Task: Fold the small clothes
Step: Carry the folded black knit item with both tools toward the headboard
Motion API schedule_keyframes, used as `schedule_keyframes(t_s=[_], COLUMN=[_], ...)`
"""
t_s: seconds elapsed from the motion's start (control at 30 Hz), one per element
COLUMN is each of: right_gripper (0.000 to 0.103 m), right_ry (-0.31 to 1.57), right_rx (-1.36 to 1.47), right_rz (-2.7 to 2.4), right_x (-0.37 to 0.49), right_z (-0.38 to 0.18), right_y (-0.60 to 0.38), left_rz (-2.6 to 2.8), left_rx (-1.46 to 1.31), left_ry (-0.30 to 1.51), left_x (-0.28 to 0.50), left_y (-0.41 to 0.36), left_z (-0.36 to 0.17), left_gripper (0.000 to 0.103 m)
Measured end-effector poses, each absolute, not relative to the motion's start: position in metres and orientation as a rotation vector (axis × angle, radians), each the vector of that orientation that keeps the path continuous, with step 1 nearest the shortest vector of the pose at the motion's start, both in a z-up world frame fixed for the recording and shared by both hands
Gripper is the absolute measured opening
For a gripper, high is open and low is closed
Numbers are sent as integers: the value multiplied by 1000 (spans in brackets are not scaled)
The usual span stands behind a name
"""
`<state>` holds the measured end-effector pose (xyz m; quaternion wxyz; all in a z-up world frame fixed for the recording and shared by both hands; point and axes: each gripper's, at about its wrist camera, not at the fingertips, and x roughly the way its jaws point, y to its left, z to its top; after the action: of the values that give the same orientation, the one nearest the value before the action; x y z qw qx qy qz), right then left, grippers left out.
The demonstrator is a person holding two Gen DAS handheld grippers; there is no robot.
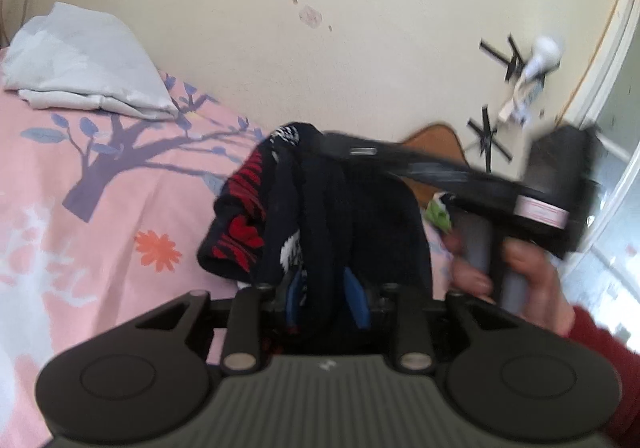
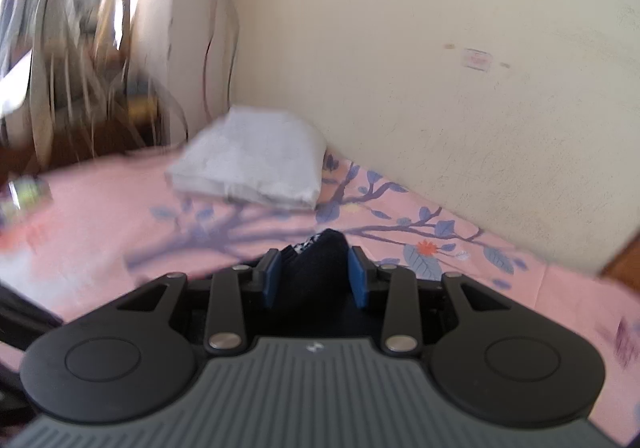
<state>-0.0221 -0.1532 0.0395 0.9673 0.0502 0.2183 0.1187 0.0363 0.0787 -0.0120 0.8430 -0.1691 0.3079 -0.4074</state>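
Observation:
A small dark navy garment with red and white pattern hangs bunched in the air above the pink bed. My left gripper is shut on its near end, blue pads pressed into the cloth. My right gripper reaches in from the right in the left wrist view and pinches the garment's far top edge. In the right wrist view my right gripper is shut on a wad of the same navy cloth between its blue pads.
A pink bedsheet with a purple tree print covers the bed. A folded grey cloth lies at the far left by the cream wall; it also shows in the right wrist view. A wooden headboard and taped wall items are at right.

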Motion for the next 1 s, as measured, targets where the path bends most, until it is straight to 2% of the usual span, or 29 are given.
schedule_keyframes(t_s=[0.03, 0.07, 0.1, 0.27, 0.43, 0.83, 1.0], right_gripper=[60, 66, 73, 77, 80, 82, 90], right_ry=[423, 417, 422, 510, 602, 625, 607], right_rx=[171, 212, 243, 394, 590, 691, 696], right_rz=[236, 221, 200, 152, 145, 246, 226], right_x=[-33, -43, -54, -104, -124, -89, -80], right_z=[46, 49, 51, 38, 6, -11, -9], right_y=[-165, -175, -185, -231, -244, -216, -203], left_rz=[-855, -844, -829, -724, -787, -810, -812], left_rx=[-356, -341, -306, -194, -183, -182, -121], left_ry=[635, 623, 607, 517, 669, 873, 787], left_x=[34, 31, 26, 23, 69, 104, 92], left_y=[81, 81, 81, 78, 61, 39, 34], left_z=[-10, -6, -1, 30, 31, -7, -15], left_gripper=[37, 48, 52, 92, 100, 102, 102])
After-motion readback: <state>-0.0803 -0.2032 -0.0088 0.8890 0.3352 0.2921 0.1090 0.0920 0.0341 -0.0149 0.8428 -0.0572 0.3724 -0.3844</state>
